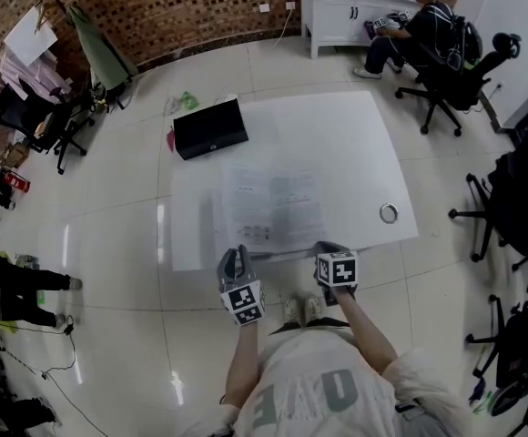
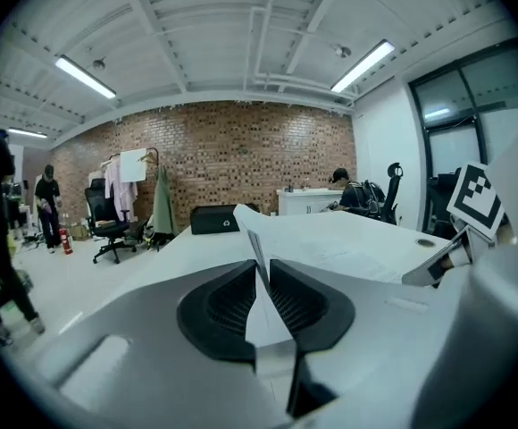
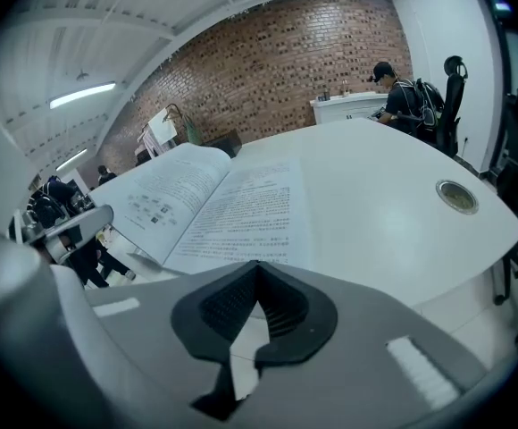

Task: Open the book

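— At the table's near edge, head view: what do we see?
— A white table (image 1: 337, 135) with the book (image 1: 273, 209) lying open on it, its spine running away from me. My left gripper (image 1: 236, 260) is at the book's near left corner and my right gripper (image 1: 334, 248) at its near right corner. A black box (image 1: 209, 127) lies beyond the book to the left. A small ring (image 1: 389, 213) sits to the right, well apart from the book. A seated person (image 1: 419, 21) works at a white cabinet (image 1: 337, 12) by the far brick wall (image 1: 191, 12).
— And the left gripper view?
— My jaws stand narrowly apart with a page (image 2: 252, 231) edge-on between them, rising past the dark pads (image 2: 219, 307). I cannot tell whether either pad presses it. The right gripper shows low at the right edge, over the table.
— The right gripper view?
— My jaws are closed together with nothing between them. Just beyond them the book's printed right-hand page lies flat. The left-hand page arches upward, with the left gripper at its outer edge.
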{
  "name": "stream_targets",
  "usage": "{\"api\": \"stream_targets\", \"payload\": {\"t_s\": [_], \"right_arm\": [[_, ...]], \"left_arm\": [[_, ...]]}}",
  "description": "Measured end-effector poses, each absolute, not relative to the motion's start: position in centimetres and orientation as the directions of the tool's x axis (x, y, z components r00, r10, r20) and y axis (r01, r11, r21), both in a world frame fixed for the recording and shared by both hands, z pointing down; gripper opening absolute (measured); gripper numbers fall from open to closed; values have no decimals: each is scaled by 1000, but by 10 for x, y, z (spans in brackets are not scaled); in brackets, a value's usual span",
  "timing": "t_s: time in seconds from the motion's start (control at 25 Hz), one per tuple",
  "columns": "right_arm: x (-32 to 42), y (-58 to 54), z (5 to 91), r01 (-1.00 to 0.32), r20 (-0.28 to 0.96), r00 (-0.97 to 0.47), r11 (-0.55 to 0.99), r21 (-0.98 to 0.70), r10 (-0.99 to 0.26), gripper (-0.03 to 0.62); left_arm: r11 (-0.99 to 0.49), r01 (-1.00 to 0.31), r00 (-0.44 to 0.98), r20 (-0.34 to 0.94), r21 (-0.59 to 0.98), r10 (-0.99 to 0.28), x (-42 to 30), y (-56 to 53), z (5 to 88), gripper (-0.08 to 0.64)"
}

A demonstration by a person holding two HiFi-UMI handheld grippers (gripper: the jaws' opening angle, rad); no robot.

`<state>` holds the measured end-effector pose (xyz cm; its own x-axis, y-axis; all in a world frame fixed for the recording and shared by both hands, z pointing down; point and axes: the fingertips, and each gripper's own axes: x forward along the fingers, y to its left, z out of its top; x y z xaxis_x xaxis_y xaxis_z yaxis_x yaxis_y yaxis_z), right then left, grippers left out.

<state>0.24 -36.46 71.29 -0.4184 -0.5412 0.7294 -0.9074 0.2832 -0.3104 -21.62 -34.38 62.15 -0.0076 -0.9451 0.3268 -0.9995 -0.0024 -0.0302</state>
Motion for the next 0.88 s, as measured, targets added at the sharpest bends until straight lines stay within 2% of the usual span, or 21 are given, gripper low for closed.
{"api": "stream_targets", "payload": {"t_s": [0.28, 0.56, 0.76, 0.88], "right_arm": [[4, -364, 715, -906, 724, -421, 286, -311, -546, 2], [4, -364, 716, -910, 724, -411, 293, -292, -554, 2], [6, -361, 717, -912, 723, -407, 293, -288, -558, 2], [7, -362, 716, -916, 724, -398, 283, -283, -563, 2]], "left_arm": [[142, -985, -80, 465, 98, -882, -244, -329, 679, 80], [157, -982, -83, 512, 103, -855, -251, -332, 699, 95], [162, -987, -133, 522, 10, -843, -254, -328, 707, 170], [191, -981, -173, 501, -14, -848, -266, -327, 708, 262]]}}
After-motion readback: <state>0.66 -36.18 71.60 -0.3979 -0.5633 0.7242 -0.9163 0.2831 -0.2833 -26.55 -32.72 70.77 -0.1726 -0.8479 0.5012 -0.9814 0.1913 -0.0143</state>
